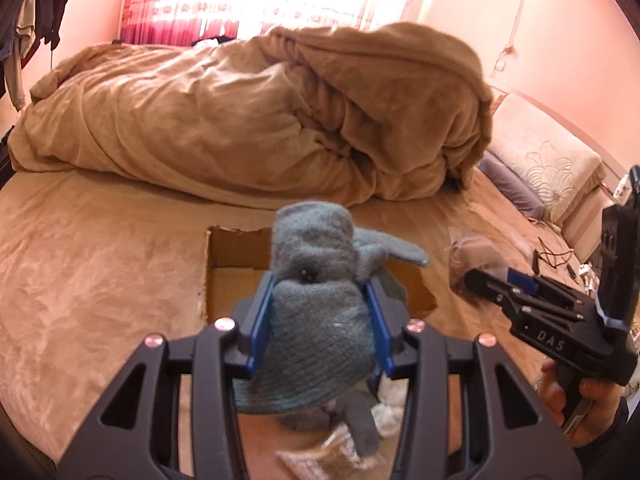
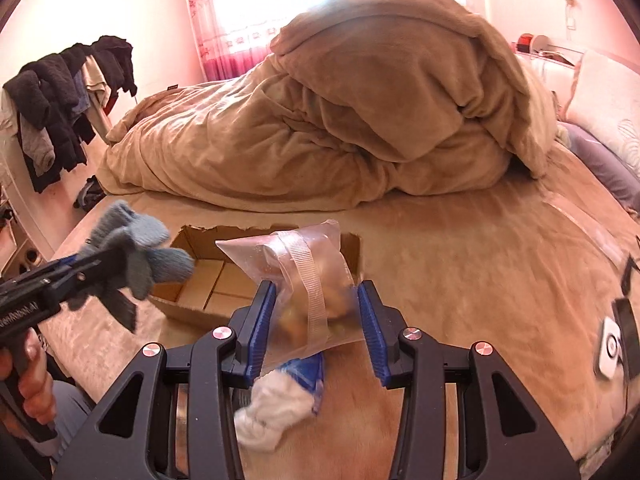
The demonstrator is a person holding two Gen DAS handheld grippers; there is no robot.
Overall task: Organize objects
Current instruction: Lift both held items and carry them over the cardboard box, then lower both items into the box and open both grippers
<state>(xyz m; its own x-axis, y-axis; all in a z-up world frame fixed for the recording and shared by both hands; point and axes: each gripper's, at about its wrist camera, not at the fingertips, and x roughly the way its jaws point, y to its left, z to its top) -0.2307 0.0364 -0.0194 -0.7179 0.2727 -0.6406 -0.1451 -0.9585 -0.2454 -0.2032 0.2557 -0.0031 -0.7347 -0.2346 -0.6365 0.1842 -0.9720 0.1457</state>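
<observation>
My left gripper [image 1: 320, 312] is shut on a grey knitted glove [image 1: 316, 280] and holds it above an open cardboard box [image 1: 236, 256] on the bed. The glove also shows at the left of the right wrist view [image 2: 136, 256]. My right gripper [image 2: 316, 312] is shut on a clear plastic bag [image 2: 304, 272] with brownish contents and lifts it just right of the box [image 2: 208, 292]. The right gripper also shows in the left wrist view [image 1: 492, 284], with the bag [image 1: 468, 256] at its tips.
A heaped tan duvet [image 1: 280, 112] fills the back of the bed. Pillows [image 1: 548, 168] lie at the right. White socks [image 2: 272, 408], a blue packet [image 2: 308, 372] and more grey cloth [image 1: 356, 424] lie near the front edge. Cables and a charger [image 2: 612, 344] lie at the right. Clothes [image 2: 60, 92] hang at the left.
</observation>
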